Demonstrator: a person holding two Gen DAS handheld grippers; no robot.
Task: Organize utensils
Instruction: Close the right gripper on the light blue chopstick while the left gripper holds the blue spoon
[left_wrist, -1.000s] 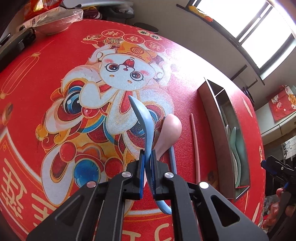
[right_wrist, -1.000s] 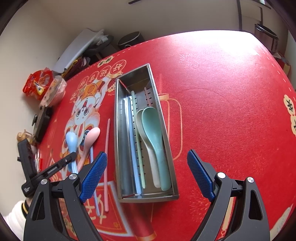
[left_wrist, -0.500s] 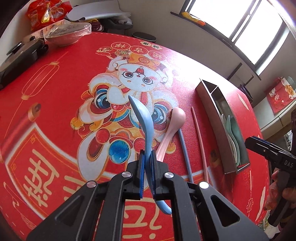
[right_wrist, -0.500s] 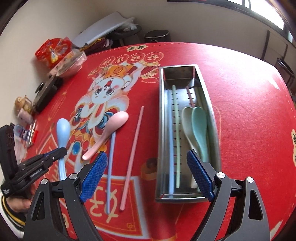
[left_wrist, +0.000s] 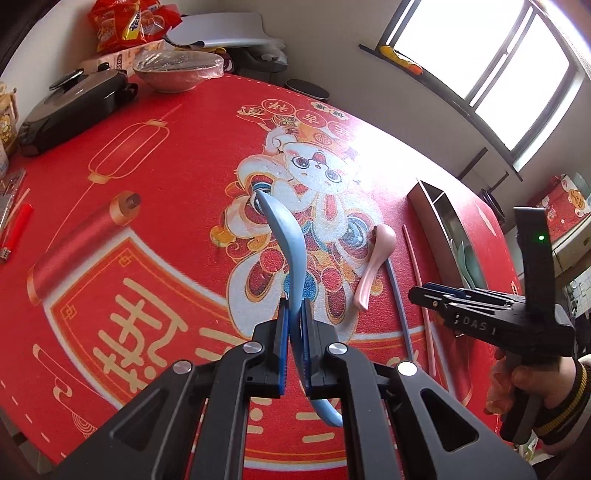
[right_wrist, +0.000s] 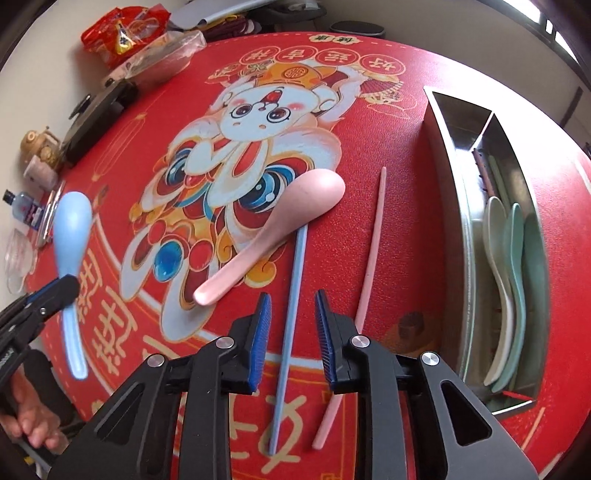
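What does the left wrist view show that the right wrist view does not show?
Only the left wrist view: the window, a red lighter, and the left gripper shut on the blue spoon.

Only the right wrist view: the right gripper, its jaws just closing around the blue chopstick, and a small bottle.

Both: pink spoon, pink chopstick, steel tray.

Your table (right_wrist: 461, 66) wears a red cloth printed with a cartoon rabbit. On it lie a pink spoon (right_wrist: 273, 232), its bowl toward the far side, a blue chopstick (right_wrist: 291, 325) just right of it with its far tip at the spoon's bowl, and a pink chopstick (right_wrist: 369, 258) further right. A steel tray (right_wrist: 450, 192) sits at the right. Far left you have a black lidded pan (left_wrist: 70, 107) and a covered bowl (left_wrist: 177, 74).
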